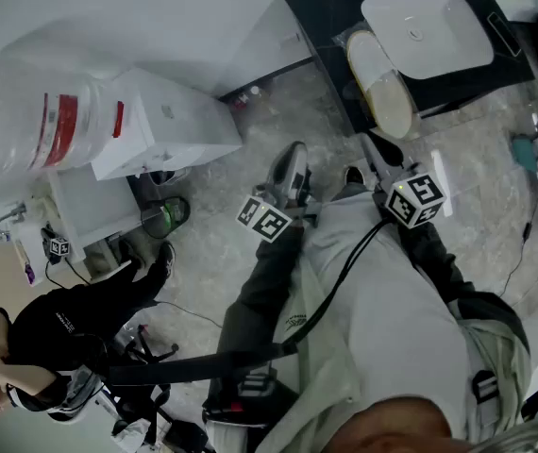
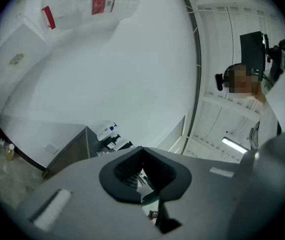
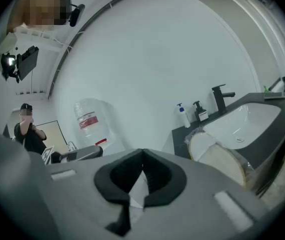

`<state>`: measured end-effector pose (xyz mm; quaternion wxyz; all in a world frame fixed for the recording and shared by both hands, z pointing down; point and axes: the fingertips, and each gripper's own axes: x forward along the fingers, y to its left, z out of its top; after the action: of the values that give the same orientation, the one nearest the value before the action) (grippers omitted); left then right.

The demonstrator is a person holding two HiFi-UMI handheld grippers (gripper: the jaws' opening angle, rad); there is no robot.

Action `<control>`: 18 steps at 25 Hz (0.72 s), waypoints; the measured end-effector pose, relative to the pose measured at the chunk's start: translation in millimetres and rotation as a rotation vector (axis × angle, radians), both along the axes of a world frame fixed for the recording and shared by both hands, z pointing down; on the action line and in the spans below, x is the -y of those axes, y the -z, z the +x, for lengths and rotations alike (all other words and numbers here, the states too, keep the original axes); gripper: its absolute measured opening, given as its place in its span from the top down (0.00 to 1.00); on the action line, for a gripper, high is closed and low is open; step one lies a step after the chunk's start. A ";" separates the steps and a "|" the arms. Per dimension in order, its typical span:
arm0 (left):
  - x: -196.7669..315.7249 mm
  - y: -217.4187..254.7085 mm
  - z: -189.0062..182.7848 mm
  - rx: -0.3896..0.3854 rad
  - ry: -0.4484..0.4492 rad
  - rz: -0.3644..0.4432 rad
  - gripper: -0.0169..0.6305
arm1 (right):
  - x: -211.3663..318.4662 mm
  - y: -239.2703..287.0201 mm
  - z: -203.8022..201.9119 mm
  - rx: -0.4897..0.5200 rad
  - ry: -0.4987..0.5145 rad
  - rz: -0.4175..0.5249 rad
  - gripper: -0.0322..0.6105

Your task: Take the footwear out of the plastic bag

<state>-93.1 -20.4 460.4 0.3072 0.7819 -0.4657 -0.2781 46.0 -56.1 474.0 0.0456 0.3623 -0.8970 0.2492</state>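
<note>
A pale slipper in a clear plastic bag lies on the dark counter, just left of the white sink. The right gripper view shows the same bagged slipper low at the right. Both grippers are held up in front of the person's body, short of the counter. My left gripper is shut with nothing in it, and its jaws point up at a white wall. My right gripper is also shut and empty, closest to the bag's near end, with its jaws meeting.
A large water jug sits on a white dispenser at the left. A person in black stands at lower left. Soap bottles and a black faucet stand behind the sink. A cable trails over the stone floor.
</note>
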 end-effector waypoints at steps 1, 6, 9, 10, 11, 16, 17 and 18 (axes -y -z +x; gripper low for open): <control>-0.1 1.0 -1.7 -0.001 0.004 0.001 0.98 | 0.1 -1.3 -0.2 0.003 0.001 -0.005 0.95; -1.3 -0.6 -6.7 -0.009 0.018 -0.006 0.98 | -3.8 -7.7 -0.8 0.001 -0.001 -0.028 0.95; -3.5 -4.9 -3.5 -0.026 -0.005 -0.023 0.98 | -9.2 -8.5 -0.8 -0.007 -0.015 -0.031 0.95; -4.1 -5.2 -1.8 -0.028 -0.016 -0.025 0.98 | -11.0 -9.4 0.1 -0.008 -0.022 -0.035 0.95; -4.4 -5.0 -0.6 -0.030 -0.025 -0.025 0.98 | -12.6 -10.7 1.3 -0.009 -0.029 -0.041 0.95; -5.0 -7.0 -4.2 -0.050 -0.041 -0.032 0.98 | -18.8 -14.2 4.5 -0.013 -0.067 -0.059 0.95; -5.2 -7.9 -4.7 -0.054 -0.045 -0.035 0.98 | -20.0 -14.0 4.1 -0.015 -0.071 -0.058 0.95; -5.4 -8.5 -4.4 -0.056 -0.050 -0.038 0.98 | -21.5 -13.9 3.8 -0.016 -0.074 -0.058 0.95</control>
<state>-97.5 -15.1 468.9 0.3416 0.7792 -0.4425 -0.2835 49.8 -34.6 487.8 0.0541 0.3956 -0.8750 0.2736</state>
